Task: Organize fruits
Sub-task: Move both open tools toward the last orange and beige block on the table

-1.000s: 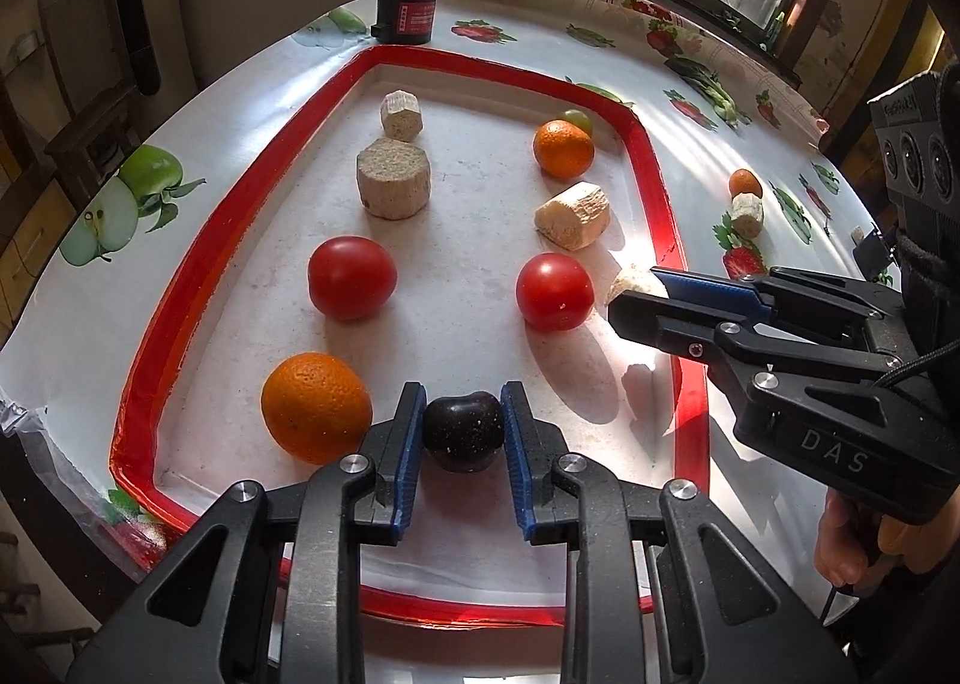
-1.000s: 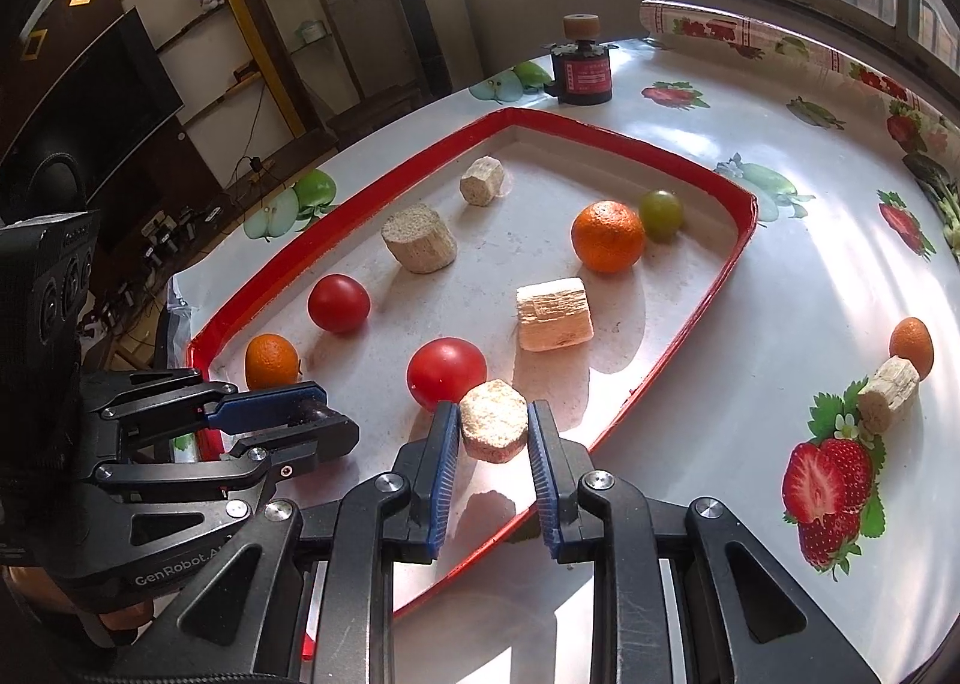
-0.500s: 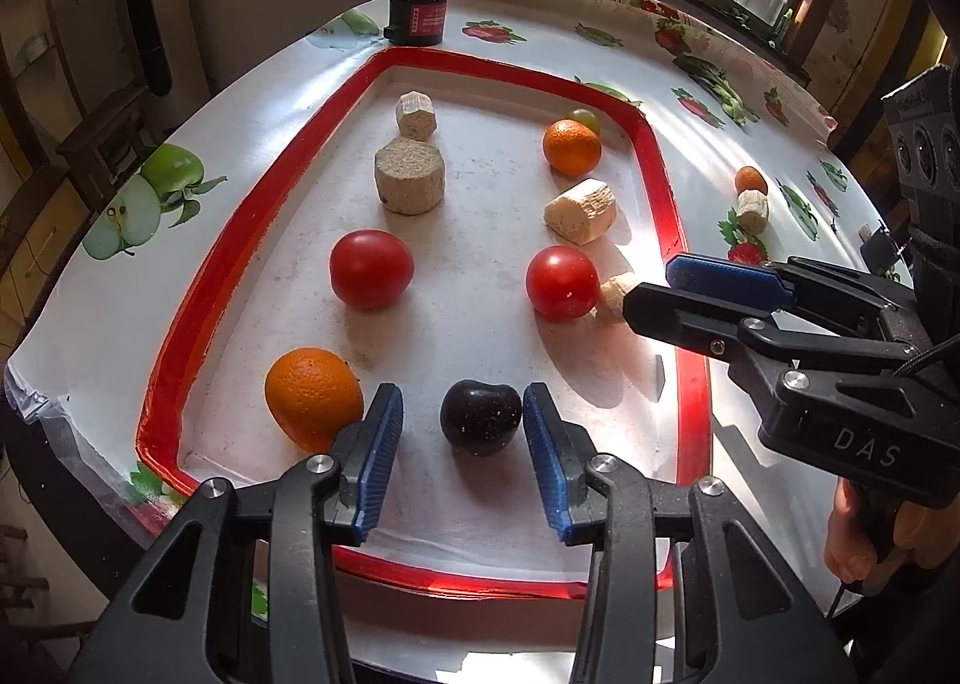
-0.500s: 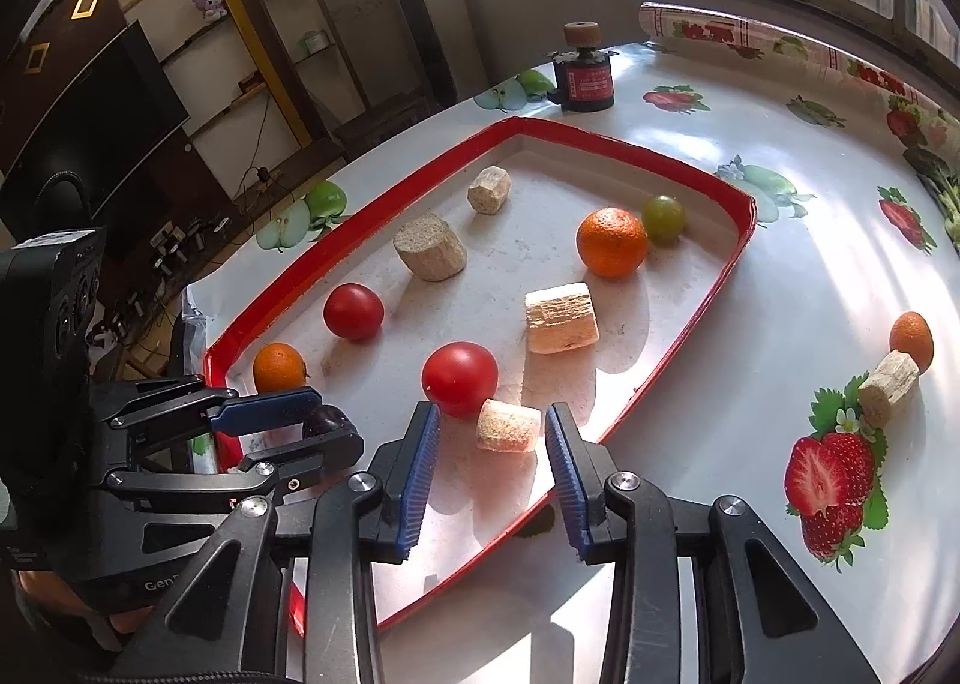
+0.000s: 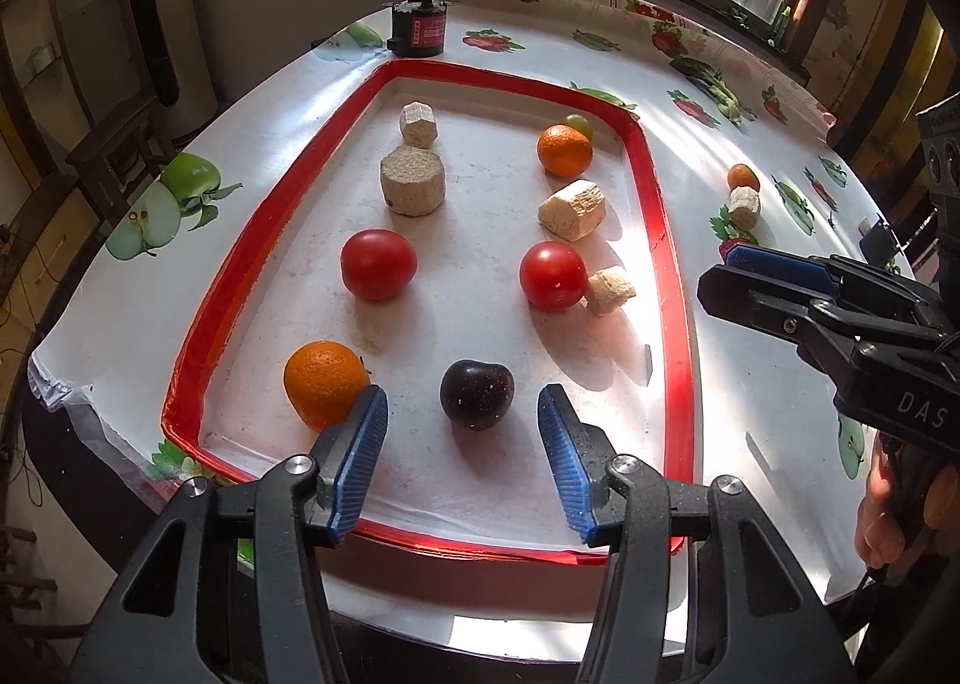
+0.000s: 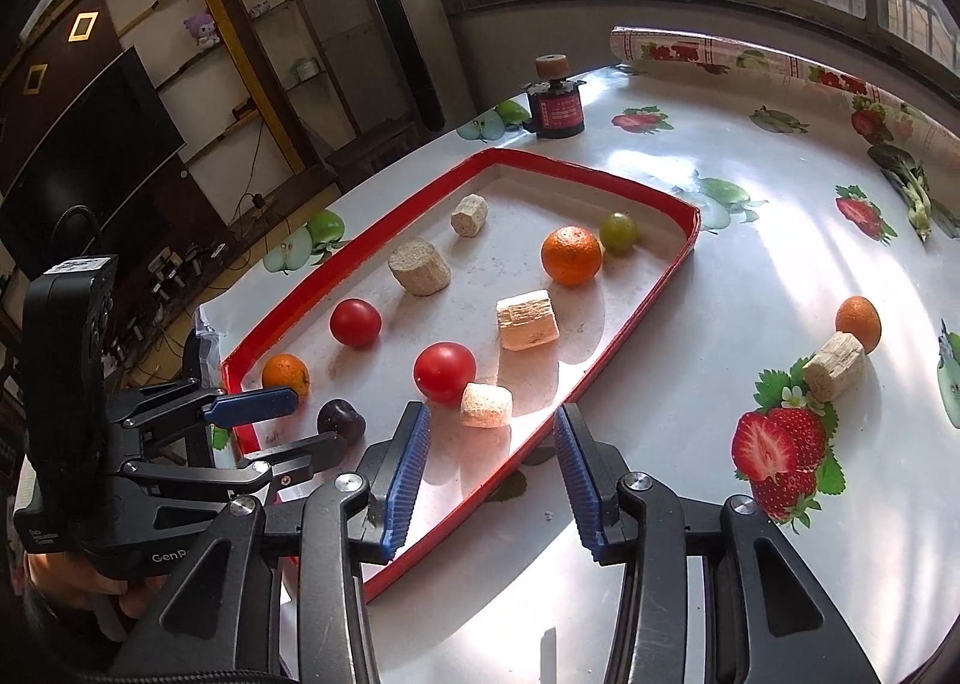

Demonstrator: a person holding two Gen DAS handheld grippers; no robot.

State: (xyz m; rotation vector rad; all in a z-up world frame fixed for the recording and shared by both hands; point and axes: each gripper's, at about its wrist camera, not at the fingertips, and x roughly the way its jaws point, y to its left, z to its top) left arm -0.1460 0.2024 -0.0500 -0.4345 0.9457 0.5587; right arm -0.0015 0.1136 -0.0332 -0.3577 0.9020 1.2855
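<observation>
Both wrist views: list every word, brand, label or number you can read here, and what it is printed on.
"DAS": on the body of the right gripper, seen in the left wrist view.
"GenR", cut off: on the body of the left gripper, seen in the right wrist view.
Red label on the black bottle: too small to read.

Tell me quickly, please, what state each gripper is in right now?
Left gripper: opening, empty; dark plum lies free between its jaws.
Right gripper: opening, holding nothing.
</observation>
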